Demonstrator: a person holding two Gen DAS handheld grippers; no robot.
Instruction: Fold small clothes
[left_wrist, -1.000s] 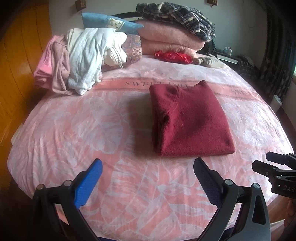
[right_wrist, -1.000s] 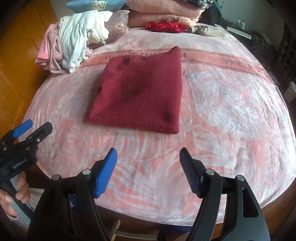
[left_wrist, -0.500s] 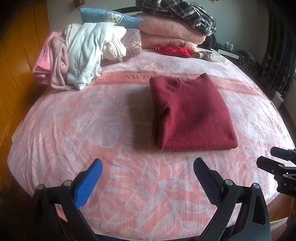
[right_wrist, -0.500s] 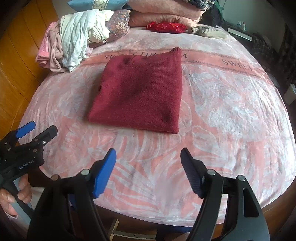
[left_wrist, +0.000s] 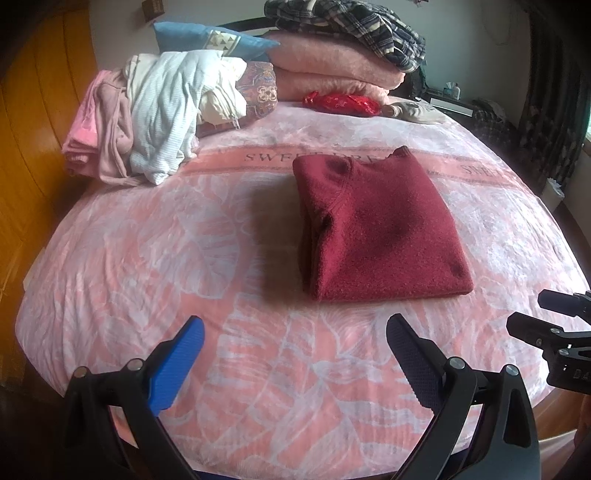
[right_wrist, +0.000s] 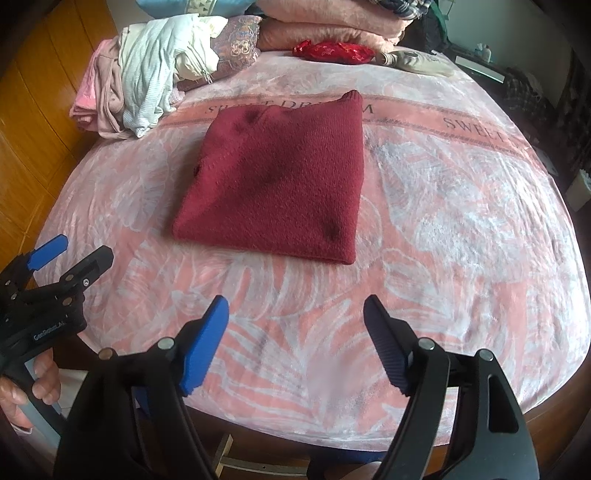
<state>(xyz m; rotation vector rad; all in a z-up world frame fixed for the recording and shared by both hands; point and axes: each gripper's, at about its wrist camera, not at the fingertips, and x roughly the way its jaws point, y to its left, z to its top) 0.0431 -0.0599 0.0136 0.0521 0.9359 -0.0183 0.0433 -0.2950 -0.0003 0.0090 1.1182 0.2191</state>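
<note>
A dark red sweater lies folded into a neat rectangle in the middle of the bed; the right wrist view shows the red sweater too. My left gripper hovers open over the pink blanket, short of the sweater's near edge, with nothing between its fingers. My right gripper also hangs short of the sweater; its jaws are opening and hold nothing. Each gripper shows in the other's view: the right gripper at the far right, the left gripper at the far left with a hand below it.
A loose pile of white and pink clothes sits at the back left of the pink leaf-patterned blanket. Folded pink blankets with a plaid garment on top, a blue pillow and a red pouch line the back. A wooden wall runs along the left.
Both grippers keep their places in front of the sweater. The right gripper's jaws stand slightly wider than before.
</note>
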